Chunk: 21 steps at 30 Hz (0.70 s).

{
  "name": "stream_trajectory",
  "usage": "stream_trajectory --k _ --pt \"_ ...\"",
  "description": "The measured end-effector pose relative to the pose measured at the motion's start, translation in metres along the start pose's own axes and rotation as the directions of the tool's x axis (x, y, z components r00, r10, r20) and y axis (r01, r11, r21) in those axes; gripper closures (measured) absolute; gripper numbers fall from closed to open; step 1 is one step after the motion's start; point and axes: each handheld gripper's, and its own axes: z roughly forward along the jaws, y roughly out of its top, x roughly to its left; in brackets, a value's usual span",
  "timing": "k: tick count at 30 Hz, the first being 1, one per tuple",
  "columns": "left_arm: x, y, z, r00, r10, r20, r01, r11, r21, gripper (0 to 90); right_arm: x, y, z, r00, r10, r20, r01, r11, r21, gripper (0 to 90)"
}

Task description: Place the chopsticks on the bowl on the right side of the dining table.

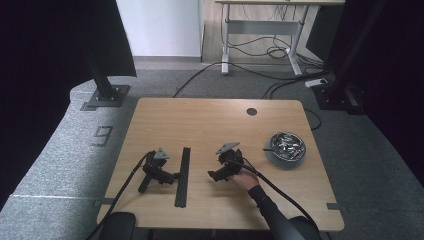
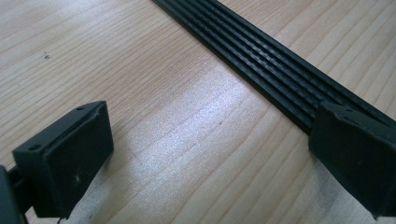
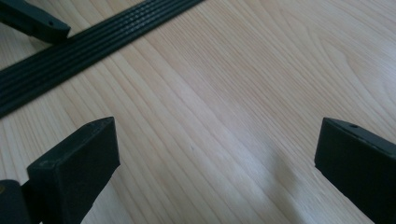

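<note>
Two tools sit low over the wooden tabletop (image 1: 210, 120), one on each side of a long black ribbed strip (image 1: 182, 176) that lies flat near the front edge, running from front to back. Farthest left in the high view, a cable trails off the front edge from the left tool (image 1: 172, 176), which lies on the wood with its tips just at the strip's left side. In the left gripper view the left tool (image 2: 210, 154) has its jaws wide apart, bare wood between them; one jaw rests on plain wood, and the other sits at the near edge of the strip (image 2: 261, 60), over it or touching it, I cannot tell which. The strip crosses that view on a slant, its lengthwise grooves plain to see. Right of the strip in the high view, the right tool (image 1: 212, 175) points towards it but stays apart from it, held by a hand (image 1: 245, 179) in a dark sleeve. In the right gripper view the right tool (image 3: 215, 158) is spread wide as well, holding nothing, with the strip (image 3: 88, 46) across the upper left. Farthest right, near the tabletop's right edge, stands a metal bowl (image 1: 286, 145) with shiny contents too small to tell.
</note>
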Motion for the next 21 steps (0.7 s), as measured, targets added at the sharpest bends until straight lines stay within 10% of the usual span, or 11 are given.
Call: stream_trajectory --k 21 --pt "0.000 0.000 0.000 1.0000 -0.003 0.000 0.003 1.0000 -0.001 0.0 0.022 0.032 0.031 0.9996 -0.024 -0.015 0.025 0.999 0.024 0.0"
